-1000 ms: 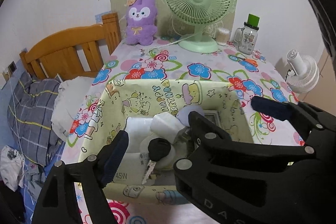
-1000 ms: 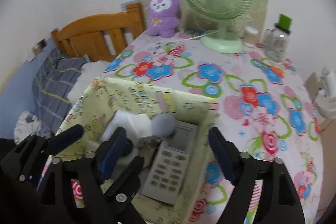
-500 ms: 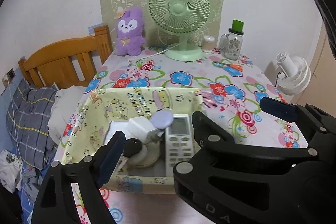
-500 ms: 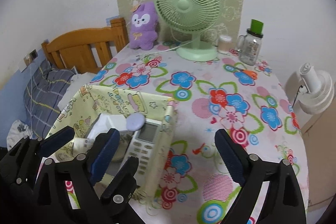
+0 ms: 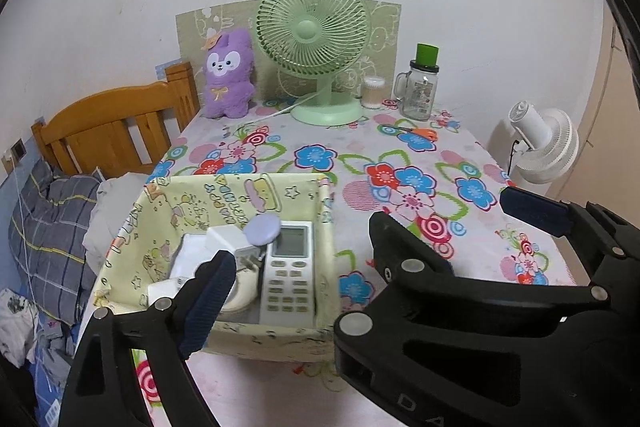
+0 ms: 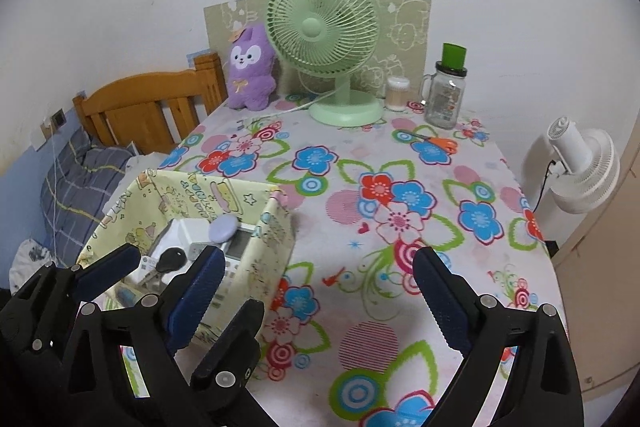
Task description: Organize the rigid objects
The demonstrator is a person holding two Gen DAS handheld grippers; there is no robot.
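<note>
Here the yellow fabric bin (image 5: 224,211) sits at the lower left of the left wrist view, on the flowered counter (image 5: 400,163). Inside it the white remote (image 5: 289,273) lies flat along the bin's right wall, its long axis running from the bottom of the frame toward the top, screen end pointing up toward the green fan (image 5: 314,39). A lilac disc (image 5: 263,229) rests just beside the screen, over white adapters (image 5: 208,247); in the right wrist view a black key (image 6: 171,261) lies near the bin's lower left. The left tongs (image 5: 356,259) hang above the bin's near edge, spread wide and holding nothing. The right tongs (image 6: 316,295), low in their frame, are likewise spread apart and empty, over bare cloth right of the bin.
</note>
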